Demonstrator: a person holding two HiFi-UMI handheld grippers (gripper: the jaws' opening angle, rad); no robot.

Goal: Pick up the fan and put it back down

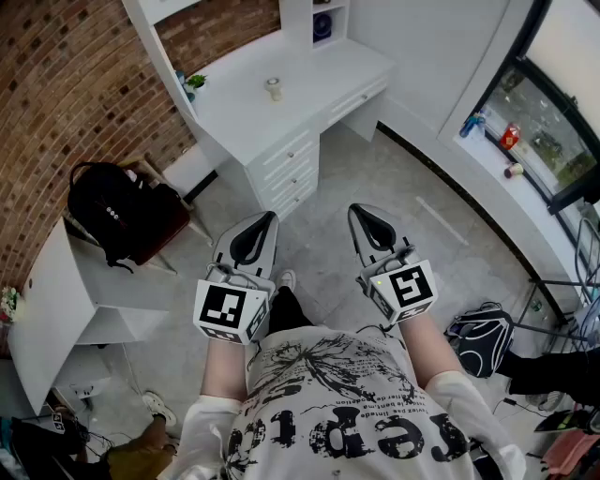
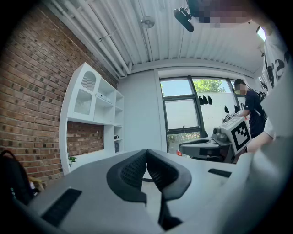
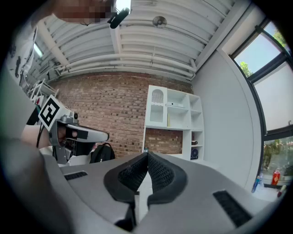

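Above the shirt (image 1: 337, 403), left gripper (image 1: 265, 223) and right gripper (image 1: 361, 214) are hovering clenched, empty. The likely fan (image 1: 273, 89) is sitting at twelve o'clock on the desk (image 1: 319, 75): probably light, rigid; grip its stem.

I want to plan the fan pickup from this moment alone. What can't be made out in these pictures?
- Whether the dark round thing in the shelf unit is the fan: too small in every view.
- Small object on the white desk: head view, too small to name.
- Small items on the window sill: head view, tiny and blurred.
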